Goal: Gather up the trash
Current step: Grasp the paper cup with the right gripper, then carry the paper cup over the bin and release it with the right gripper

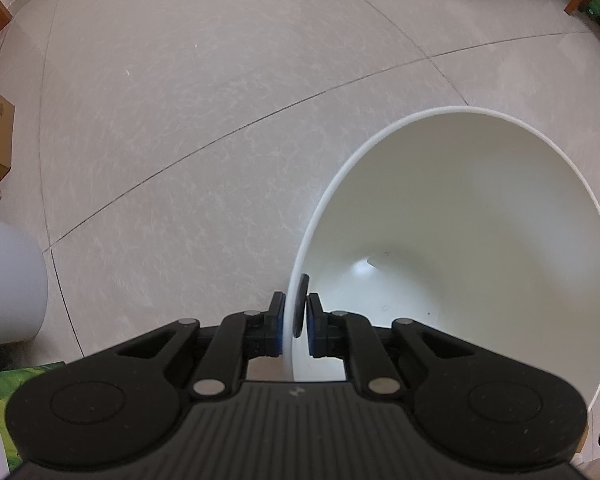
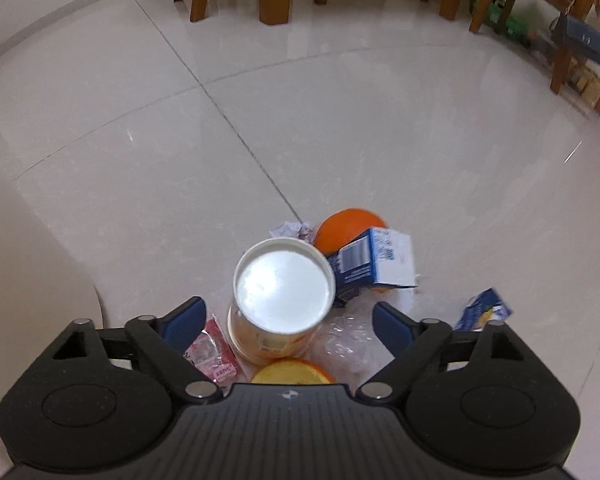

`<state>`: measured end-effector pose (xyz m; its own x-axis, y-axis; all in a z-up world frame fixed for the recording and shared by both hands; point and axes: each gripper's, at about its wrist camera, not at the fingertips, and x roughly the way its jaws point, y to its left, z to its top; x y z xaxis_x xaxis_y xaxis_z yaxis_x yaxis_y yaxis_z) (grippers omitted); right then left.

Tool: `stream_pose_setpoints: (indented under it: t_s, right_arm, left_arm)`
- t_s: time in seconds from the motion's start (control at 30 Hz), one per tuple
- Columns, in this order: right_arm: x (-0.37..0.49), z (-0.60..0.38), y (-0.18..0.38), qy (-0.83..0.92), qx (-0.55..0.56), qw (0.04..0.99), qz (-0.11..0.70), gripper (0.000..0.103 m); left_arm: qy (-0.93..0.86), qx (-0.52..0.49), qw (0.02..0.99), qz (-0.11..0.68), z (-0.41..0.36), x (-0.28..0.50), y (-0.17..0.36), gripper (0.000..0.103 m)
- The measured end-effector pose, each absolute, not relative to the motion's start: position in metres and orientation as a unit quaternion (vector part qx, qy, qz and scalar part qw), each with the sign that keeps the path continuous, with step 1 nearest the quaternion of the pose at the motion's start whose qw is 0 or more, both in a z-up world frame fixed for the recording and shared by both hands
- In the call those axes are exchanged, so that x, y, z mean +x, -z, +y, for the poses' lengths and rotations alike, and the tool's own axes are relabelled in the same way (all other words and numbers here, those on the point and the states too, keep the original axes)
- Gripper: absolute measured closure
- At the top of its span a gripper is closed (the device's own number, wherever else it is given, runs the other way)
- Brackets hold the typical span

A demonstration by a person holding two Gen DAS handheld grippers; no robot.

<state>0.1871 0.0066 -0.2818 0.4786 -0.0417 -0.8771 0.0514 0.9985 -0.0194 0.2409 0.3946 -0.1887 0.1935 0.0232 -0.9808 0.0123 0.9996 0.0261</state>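
Left wrist view: left gripper (image 1: pixel 295 330) fingers clench the round white plastic bin (image 1: pixel 460 216) wall. Right gripper (image 2: pixel 288 322) fingers spread wide around an upright white-lidded paper cup (image 2: pixel 282 300) among floor litter.

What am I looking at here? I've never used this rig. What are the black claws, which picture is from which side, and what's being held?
Each picture comes from a camera riding on a hand-held claw, looking forward along its two fingers. A person carries one in each hand; there is no robot arm.

In the left wrist view, the left claw is shut on the rim of a white bin, which looks empty inside.

In the right wrist view, the right claw is open above trash on the tiled floor: a paper cup, a blue-and-white carton, something round and orange, a pink wrapper, clear plastic and crumpled paper. It holds nothing.
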Motion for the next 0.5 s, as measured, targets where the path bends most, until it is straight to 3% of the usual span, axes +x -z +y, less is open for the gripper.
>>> stream_pose_setpoints:
  t_s: [0.17,0.27,0.5]
  right_arm:
    - [0.198,0.009,0.296,0.020,0.020,0.858,0.514,0.021]
    - [0.203,0.011,0.300,0.017,0.024,0.851,0.524,0.034]
    - [0.213,0.010,0.290,0.015,0.022,0.842,0.539,0.036]
  left_arm:
    - [-0.004,0.017,0.773,0.634,0.394,0.241,0.189,0.094]
    - [-0.006,0.014,0.773,0.634,0.394,0.241,0.190,0.094]
    - [-0.004,0.015,0.772,0.635,0.395,0.241,0.189,0.094]
